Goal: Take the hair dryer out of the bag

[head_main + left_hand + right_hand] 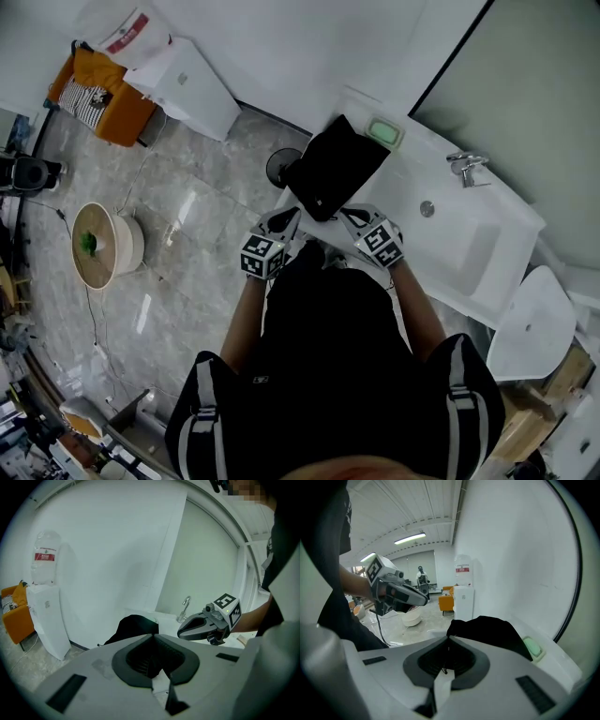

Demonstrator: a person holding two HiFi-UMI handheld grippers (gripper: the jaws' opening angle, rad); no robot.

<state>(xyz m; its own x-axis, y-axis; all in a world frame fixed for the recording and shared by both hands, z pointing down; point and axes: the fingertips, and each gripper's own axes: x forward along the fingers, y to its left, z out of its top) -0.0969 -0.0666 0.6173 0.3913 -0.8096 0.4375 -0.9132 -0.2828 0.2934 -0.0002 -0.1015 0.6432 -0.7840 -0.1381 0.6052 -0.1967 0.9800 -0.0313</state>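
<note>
A black bag [333,167] lies on the white counter [412,155] left of the sink, its mouth toward me. No hair dryer shows; the bag hides whatever is inside. My left gripper [292,218] hovers just short of the bag's near left corner, jaws shut and empty. My right gripper [350,217] is level with it at the near right corner, also shut and empty. In the left gripper view the bag [133,626] sits just beyond the closed jaw tips [152,635], with the right gripper [206,623] alongside. The right gripper view shows the bag [492,630] past its closed tips [449,638].
A sink basin [450,239] with a faucet [466,167] lies right of the bag, and a green soap dish [384,131] sits behind it. On the floor stand a water dispenser [187,84], an orange chair [103,103] and a round white tub [103,246].
</note>
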